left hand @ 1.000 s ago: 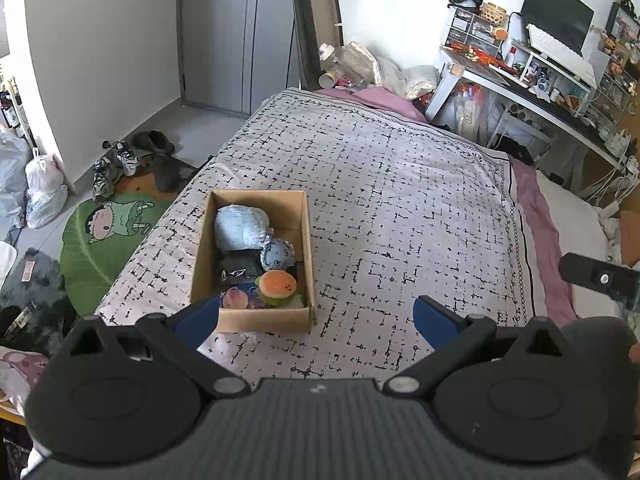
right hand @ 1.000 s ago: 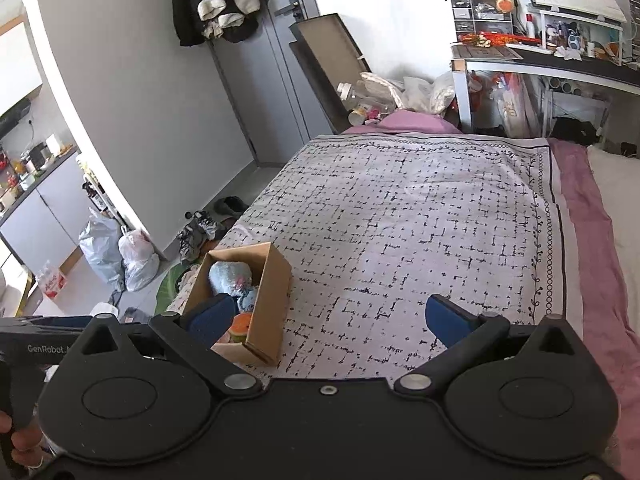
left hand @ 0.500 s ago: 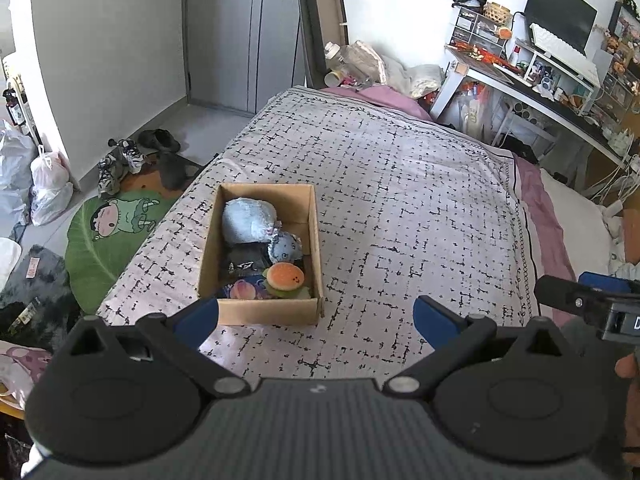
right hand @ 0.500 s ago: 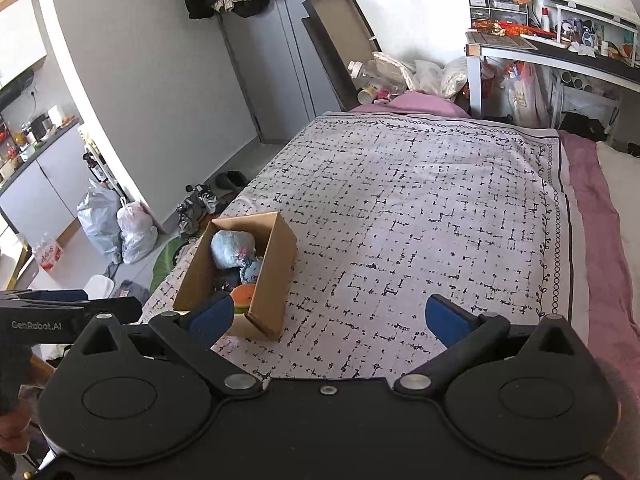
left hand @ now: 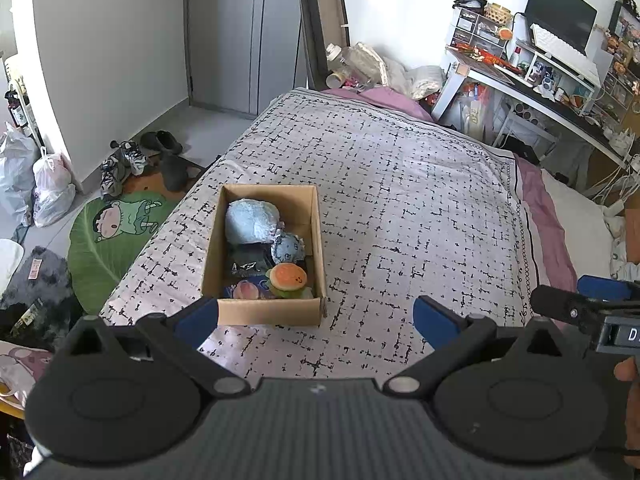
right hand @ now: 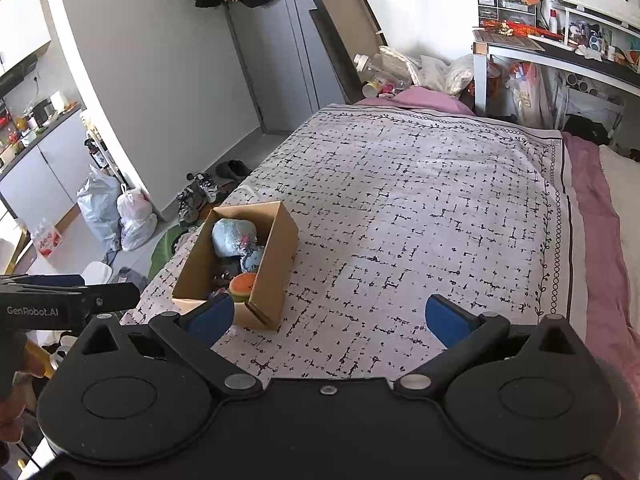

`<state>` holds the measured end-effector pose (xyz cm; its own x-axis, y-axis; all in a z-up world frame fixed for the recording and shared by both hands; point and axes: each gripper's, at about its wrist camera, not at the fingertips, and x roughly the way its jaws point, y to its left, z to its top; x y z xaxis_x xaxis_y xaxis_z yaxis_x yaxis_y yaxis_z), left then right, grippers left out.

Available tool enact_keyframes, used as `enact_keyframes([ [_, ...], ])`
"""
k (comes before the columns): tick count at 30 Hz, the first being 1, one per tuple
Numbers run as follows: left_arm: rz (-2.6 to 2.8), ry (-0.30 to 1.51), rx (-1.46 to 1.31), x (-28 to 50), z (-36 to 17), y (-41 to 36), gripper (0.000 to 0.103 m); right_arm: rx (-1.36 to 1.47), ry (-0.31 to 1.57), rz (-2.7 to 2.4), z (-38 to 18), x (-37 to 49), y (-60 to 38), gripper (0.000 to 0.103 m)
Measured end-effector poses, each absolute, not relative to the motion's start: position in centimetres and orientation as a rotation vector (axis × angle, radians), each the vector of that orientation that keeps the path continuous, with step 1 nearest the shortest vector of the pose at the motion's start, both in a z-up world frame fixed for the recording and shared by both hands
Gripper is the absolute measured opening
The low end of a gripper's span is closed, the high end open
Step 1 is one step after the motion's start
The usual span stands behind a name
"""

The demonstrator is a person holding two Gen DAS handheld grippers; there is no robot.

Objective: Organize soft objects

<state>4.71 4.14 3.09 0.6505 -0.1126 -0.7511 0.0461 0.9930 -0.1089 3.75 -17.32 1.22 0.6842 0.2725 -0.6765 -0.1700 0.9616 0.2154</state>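
Cardboard box (left hand: 262, 314) w/ plushies, beyond left fingers (left hand: 198, 316)

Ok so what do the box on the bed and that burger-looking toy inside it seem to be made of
The box looks like plain brown corrugated cardboard: matte, with raw cut edges and a folded corner seam. The burger toy appears to be plush fabric, probably stuffed: soft rounded shape, fuzzy matte orange top and a stitched-looking face, though the weave is too small to confirm.
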Motion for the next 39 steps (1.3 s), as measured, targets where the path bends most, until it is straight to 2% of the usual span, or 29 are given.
enact_keyframes([
  [39, -0.096, 0.871, -0.079, 4.88, 2.36, 3.86, 0.103, 0.143, 0.783, 0.226, 0.82, 4.41, -18.09, 0.103],
])
